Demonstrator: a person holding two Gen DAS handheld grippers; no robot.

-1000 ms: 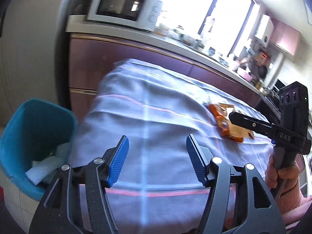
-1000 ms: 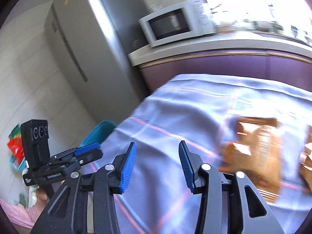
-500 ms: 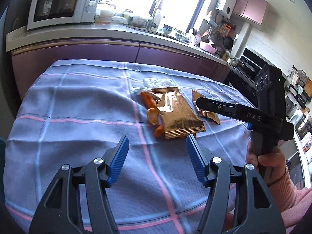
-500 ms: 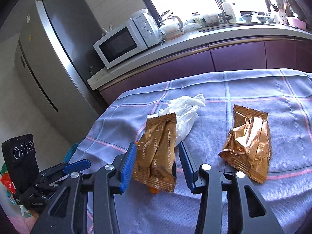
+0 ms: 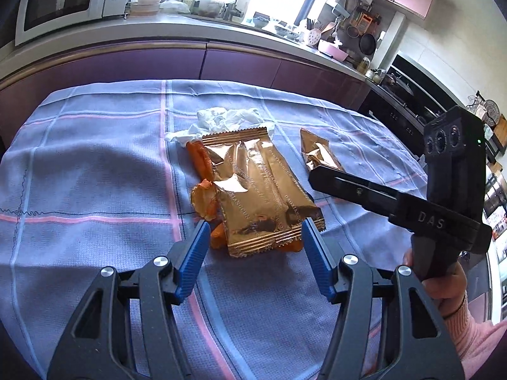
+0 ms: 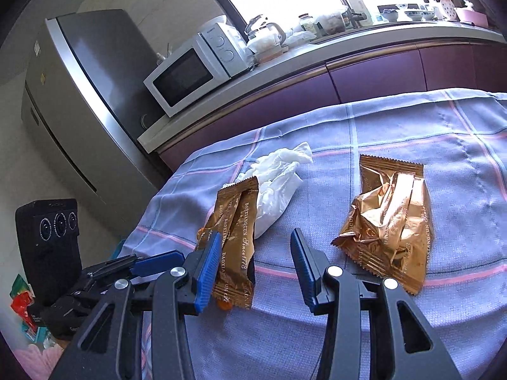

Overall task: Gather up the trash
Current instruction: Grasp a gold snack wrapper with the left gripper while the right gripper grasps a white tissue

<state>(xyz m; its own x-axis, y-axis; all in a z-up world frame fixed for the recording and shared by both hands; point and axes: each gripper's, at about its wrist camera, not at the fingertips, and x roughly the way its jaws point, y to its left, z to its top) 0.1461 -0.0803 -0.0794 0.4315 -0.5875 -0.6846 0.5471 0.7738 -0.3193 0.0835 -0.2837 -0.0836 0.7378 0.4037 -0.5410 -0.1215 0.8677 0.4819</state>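
A flat gold snack wrapper (image 5: 253,190) lies mid-table on the lilac checked cloth (image 5: 79,190), over orange peel pieces (image 5: 202,164) and a crumpled white glove (image 5: 228,118). My left gripper (image 5: 255,253) is open, and the wrapper's near end sits between its blue pads, untouched. A second, crumpled gold wrapper (image 6: 393,221) lies to the right. My right gripper (image 6: 253,266) is open above the cloth between the two wrappers. Its left pad is beside the flat wrapper (image 6: 234,243). Each view shows the other gripper (image 5: 313,174) (image 6: 142,261) from the side.
A purple cabinet with a counter (image 5: 221,53) runs behind the table and carries a white microwave (image 6: 190,72) and kitchenware. A steel fridge (image 6: 79,110) stands to the left. A hand in a pink sleeve (image 5: 443,291) holds the right gripper. Coloured litter (image 6: 22,300) lies on the floor.
Both views swung away from the teal bin and fridge side toward the trash on the table. The left gripper has closed in on the flat gold wrapper. The bin has left view.
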